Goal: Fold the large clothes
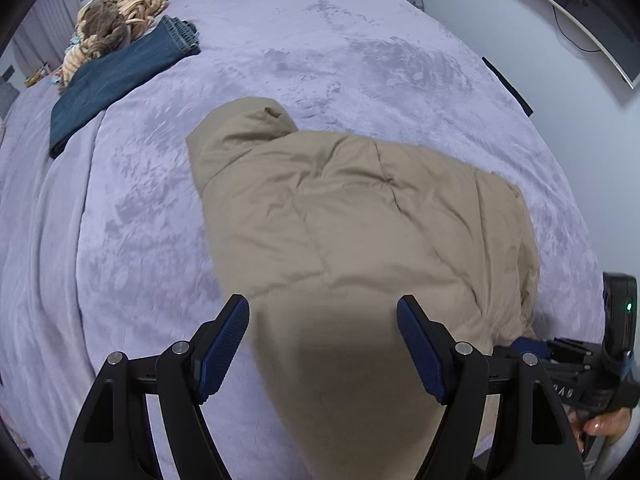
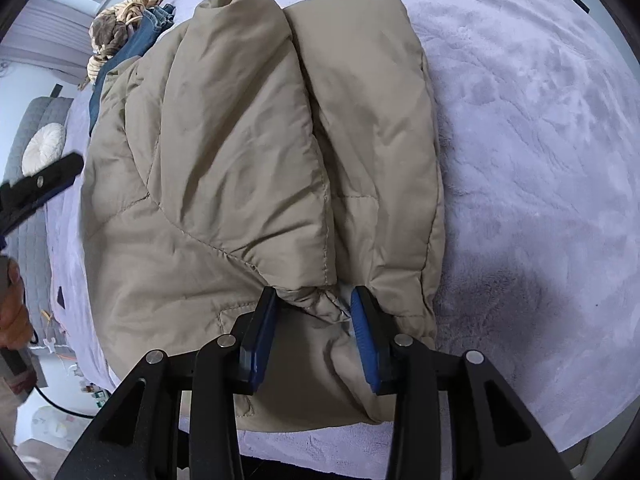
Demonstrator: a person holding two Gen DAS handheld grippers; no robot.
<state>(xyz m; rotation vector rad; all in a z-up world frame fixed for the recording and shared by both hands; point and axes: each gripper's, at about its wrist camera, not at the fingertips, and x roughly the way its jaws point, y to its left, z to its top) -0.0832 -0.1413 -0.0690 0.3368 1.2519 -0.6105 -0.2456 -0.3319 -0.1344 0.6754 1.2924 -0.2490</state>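
A tan padded jacket (image 1: 360, 220) lies folded on the lilac bed blanket (image 1: 360, 40). In the right wrist view the jacket (image 2: 240, 140) shows a sleeve laid lengthwise over its body. My left gripper (image 1: 322, 304) hovers above the jacket's near part, open, with nothing between its pads. My right gripper (image 2: 315, 294) stands at the jacket's near edge, pointing down. Its jaws are partly apart with a bunched fold of the hem between them; a gap shows beside the right pad (image 2: 364, 340), so it is open. Each gripper also shows at the other view's edge: right gripper (image 1: 580, 360), left gripper (image 2: 40, 184).
Folded blue jeans (image 1: 120, 72) and a tan-and-brown knitted heap (image 1: 116, 20) lie at the bed's far left corner. A dark screen (image 1: 580, 8) hangs on the wall at right. A grey quilted seat with a round white cushion (image 2: 44, 148) stands left of the bed.
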